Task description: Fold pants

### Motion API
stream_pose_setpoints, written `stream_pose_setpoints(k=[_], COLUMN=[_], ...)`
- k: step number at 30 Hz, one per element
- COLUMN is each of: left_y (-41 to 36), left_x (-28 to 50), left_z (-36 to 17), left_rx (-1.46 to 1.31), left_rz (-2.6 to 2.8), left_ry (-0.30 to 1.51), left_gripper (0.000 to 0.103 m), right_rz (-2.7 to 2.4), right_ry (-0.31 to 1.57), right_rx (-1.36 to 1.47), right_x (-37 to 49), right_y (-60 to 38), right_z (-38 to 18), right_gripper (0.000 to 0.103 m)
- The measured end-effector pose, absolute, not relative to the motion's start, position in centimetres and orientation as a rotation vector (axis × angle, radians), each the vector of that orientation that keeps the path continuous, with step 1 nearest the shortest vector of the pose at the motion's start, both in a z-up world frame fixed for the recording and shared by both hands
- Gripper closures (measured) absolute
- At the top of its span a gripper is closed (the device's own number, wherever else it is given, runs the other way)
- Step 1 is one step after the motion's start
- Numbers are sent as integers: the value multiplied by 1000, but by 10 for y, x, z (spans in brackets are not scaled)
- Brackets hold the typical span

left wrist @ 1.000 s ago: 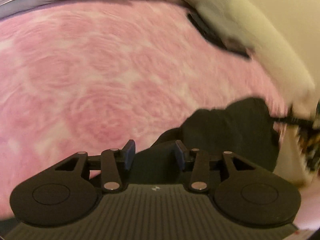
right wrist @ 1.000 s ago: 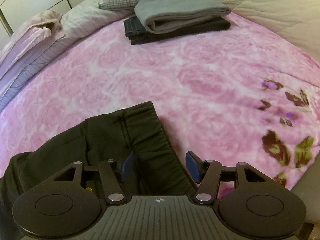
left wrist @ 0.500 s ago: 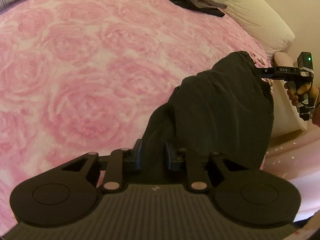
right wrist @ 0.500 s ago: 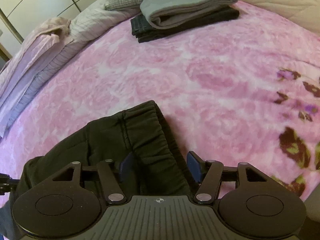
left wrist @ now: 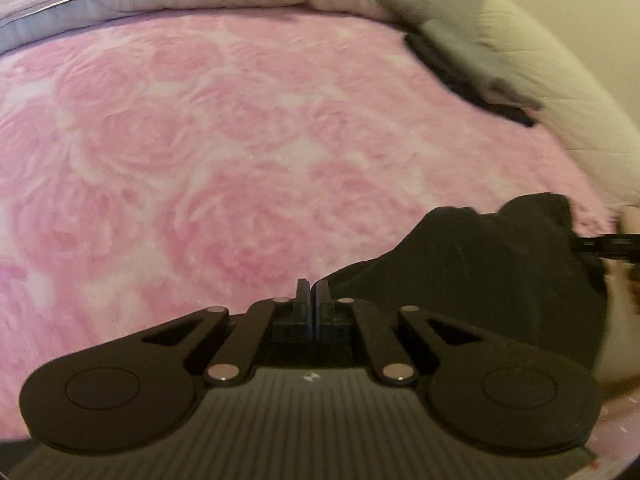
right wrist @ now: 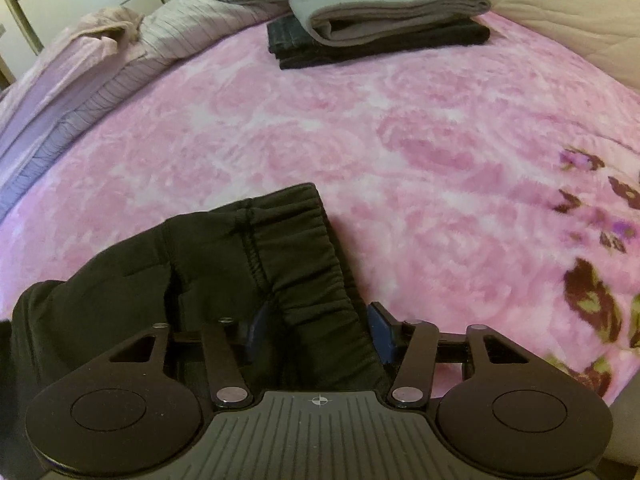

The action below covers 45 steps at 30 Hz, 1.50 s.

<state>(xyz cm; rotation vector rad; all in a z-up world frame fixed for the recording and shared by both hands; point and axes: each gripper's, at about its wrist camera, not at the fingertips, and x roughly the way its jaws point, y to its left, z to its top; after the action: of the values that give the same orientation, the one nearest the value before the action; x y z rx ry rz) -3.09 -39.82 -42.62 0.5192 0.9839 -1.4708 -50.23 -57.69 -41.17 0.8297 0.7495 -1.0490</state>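
The black pants (right wrist: 240, 260) lie bunched at the near edge of a pink rose blanket (right wrist: 400, 140). The elastic waistband runs between the fingers of my right gripper (right wrist: 320, 328). Its jaws are closing, and the blue pads sit just beside the cloth on either side. In the left wrist view the pants (left wrist: 480, 280) rise from the blanket (left wrist: 200, 160) toward my left gripper (left wrist: 312, 296). That gripper is shut, and the cloth's edge meets its right finger. The pinched part is hidden under the fingers. The right gripper's black tip (left wrist: 600, 244) shows at the far end of the pants.
A stack of folded clothes (right wrist: 380, 20), grey over dark, sits at the far side of the bed. A cream quilt (right wrist: 560, 0) lies behind it, and striped and lilac bedding (right wrist: 100, 80) runs along the left. The bed's edge drops off at the lower right.
My left jaws went from part open around the dark cloth to fully shut, and the left view swung. The right jaws narrowed a little around the waistband; that hand stayed in place.
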Motion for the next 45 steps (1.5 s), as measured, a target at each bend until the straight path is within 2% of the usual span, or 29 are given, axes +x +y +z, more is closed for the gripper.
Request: stream_pose_setpoints(k=[4, 8, 10, 12, 13, 15, 17, 19, 22, 24, 26, 27, 29, 31, 36, 38, 40, 42, 45], left_y=[-402, -394, -395, -407, -415, -429, -434, -432, -418, -417, -428, -435, -433, -421, -364, -340, -320, -299, -292], left_x=[-23, -15, -36, -65, -77, -95, -99, -97, -99, -108, -129, -138, -144, -141, -134, -136, -141, -142, -137], left_z=[-406, -384, -383, -398, -411, -441, -439, -424, -398, -392, -406, -421, -435, -422, -391, -395, -422, -445, -443], left_rx=[390, 230, 283, 396, 452, 587, 571, 537, 477, 470, 563, 653, 703, 678, 546, 549, 617, 611, 566], left_rz=[-1429, -1423, -1506, -1576, -1583, -1523, -1488, -1445, -1456, -1501, -1551, -1549, -1527, -1524, -1537, -1560, -1573, -1592, -1616], left_ry=[989, 951, 906, 896, 903, 866, 821, 808, 721, 689, 684, 692, 662, 651, 680, 710, 726, 648, 633], left_gripper=[98, 97, 96, 96, 89, 86, 87, 92, 91, 91, 90, 90, 89, 89, 89, 89, 89, 88, 88], right_rz=[-1061, -1120, -1106, -1090, -1085, -1079, -1090, -1103, -1146, -1097, -1040, -1001, -996, -1025, -1045, -1014, -962, -1004, -1085], right_ry=[744, 626, 581, 644, 720, 781, 765, 765, 720, 684, 742, 826, 808, 803, 652, 670, 786, 722, 627], right_rx=[845, 772, 729, 674, 637, 608, 654, 653, 429, 355, 399, 428, 402, 416, 414, 445, 470, 421, 488], right_x=[-504, -507, -501, -486, -476, -467, -471, -473, -467, -460, -448, -442, -445, -451, -480, -480, -472, -476, -485], right_y=[-579, -573, -571, -574, -578, -586, -592, -591, -566, -562, -573, -581, -580, -571, -492, -462, -442, -420, -414], right_z=[-396, -371, -370, -384, -398, -421, -420, -403, -373, -371, -392, -412, -419, -401, -362, -372, -407, -427, -408], right_gripper=[52, 52, 52, 52, 52, 51, 48, 48, 51, 68, 75, 75, 75, 75, 75, 74, 75, 75, 75])
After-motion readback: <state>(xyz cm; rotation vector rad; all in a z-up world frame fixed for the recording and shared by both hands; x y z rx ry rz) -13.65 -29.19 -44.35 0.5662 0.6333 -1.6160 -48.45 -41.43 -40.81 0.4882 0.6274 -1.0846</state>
